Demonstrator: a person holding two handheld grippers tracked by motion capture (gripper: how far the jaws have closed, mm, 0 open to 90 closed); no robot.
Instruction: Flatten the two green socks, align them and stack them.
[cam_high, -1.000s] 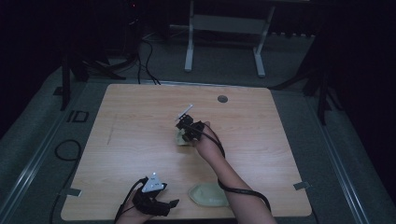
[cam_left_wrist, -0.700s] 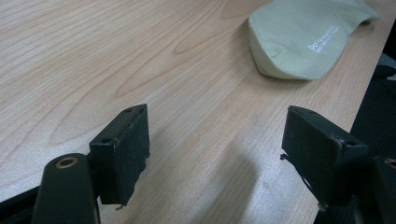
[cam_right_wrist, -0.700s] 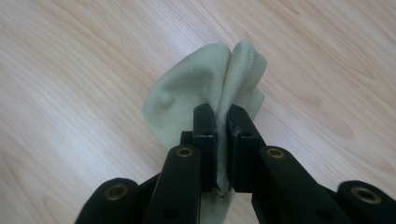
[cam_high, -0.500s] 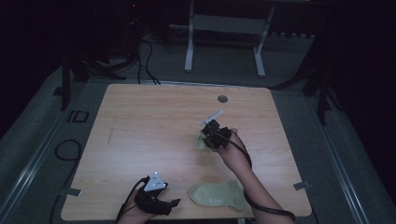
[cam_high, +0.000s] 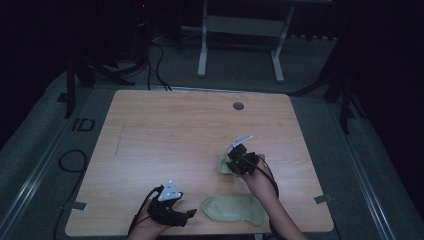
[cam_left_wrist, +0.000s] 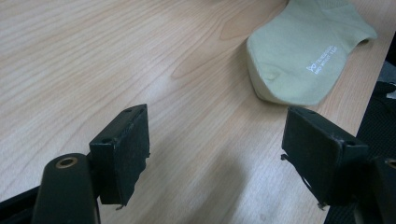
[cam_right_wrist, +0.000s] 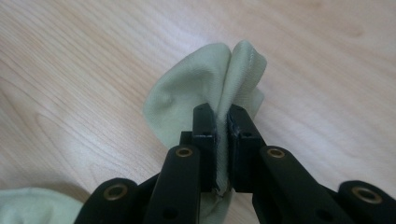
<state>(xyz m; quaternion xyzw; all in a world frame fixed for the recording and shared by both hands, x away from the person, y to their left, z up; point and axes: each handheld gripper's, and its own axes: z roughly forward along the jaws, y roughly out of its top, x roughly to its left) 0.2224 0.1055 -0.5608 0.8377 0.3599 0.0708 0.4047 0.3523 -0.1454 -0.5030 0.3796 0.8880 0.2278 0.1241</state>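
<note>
A pale green sock is bunched up between the jaws of my right gripper, which is shut on it. In the high view that gripper holds this sock at the right middle of the table. A second pale green sock lies flat near the front edge; it reappears as the flat sock with white print ahead of my left gripper. The left gripper rests at the front edge, open with nothing between its pads.
The wooden table has a round cable hole at the back right. A metal frame stand and cables are on the dark floor behind it. A corner of the flat sock is at the lower left of the right gripper view.
My right gripper has carried the bunched sock from the table's centre to the right and toward the front. The left gripper has stayed in place.
</note>
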